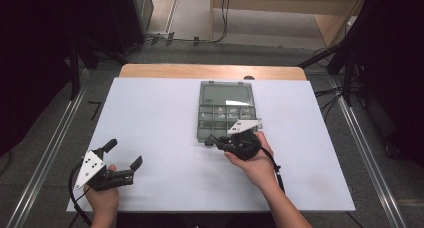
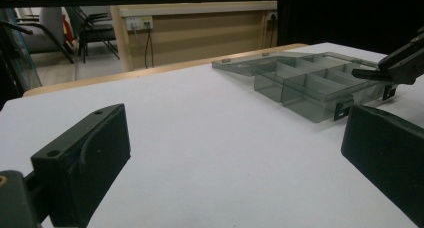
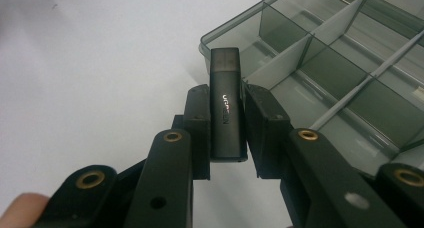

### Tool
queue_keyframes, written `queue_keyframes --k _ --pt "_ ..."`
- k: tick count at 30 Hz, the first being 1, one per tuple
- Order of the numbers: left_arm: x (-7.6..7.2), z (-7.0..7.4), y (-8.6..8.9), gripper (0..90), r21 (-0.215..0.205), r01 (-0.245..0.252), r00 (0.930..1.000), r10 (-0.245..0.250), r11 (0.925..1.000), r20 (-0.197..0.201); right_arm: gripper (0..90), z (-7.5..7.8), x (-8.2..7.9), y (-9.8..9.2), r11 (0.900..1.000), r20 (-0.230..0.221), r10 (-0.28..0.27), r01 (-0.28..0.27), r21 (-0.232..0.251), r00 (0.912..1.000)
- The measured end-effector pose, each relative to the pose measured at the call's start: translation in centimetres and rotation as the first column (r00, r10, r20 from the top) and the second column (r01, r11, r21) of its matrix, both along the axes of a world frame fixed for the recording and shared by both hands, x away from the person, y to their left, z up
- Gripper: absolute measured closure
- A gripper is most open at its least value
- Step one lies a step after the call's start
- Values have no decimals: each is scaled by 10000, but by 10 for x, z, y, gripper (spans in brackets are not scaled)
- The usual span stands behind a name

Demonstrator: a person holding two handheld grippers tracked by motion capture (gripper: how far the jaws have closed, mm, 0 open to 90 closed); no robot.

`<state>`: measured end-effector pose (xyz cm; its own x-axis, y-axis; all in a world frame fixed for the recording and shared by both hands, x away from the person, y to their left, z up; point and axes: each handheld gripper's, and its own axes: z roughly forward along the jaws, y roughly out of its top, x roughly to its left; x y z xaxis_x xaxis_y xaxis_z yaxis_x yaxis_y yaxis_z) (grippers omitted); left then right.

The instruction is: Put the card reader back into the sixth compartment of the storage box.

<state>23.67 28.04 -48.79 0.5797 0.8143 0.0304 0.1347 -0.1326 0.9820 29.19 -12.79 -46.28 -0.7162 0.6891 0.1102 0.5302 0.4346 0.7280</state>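
A smoky clear compartment box (image 1: 225, 94) lies open at the middle back of the white table (image 1: 150, 118), lid flat behind its trays. My right gripper (image 1: 212, 139) hovers at the box's near left corner. Its jaws are shut on a slim black USB stick (image 3: 225, 63) with white lettering, which points up past the pads toward the box's corner rim (image 3: 230, 28). My left gripper (image 1: 124, 153) rests near the table's front left, jaws wide apart with nothing between them (image 2: 232, 153). From there the box (image 2: 310, 83) and the right gripper (image 2: 395, 65) show at the right.
Small pale items lie in several compartments of the box. The table's wooden back edge (image 1: 210, 70) shows behind the white sheet. Metal rails (image 1: 55, 148) run along both sides on the floor, with cables and dark stands beyond.
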Motion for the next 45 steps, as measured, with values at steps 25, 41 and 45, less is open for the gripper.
queue_keyframes --k 25,41,45 --pt "0 0 0 0 2 8 10000 -8 10000 0 713 3 9 -7 9996 7 -272 272 -27 9996" --pt "0 0 0 0 -6 13 10000 -13 10000 1 712 3 16 -9 9990 41 -454 454 -46 9990" --pt "0 0 0 0 -9 14 10000 -14 10000 0 712 4 17 -9 9987 7 -504 504 -53 9987"
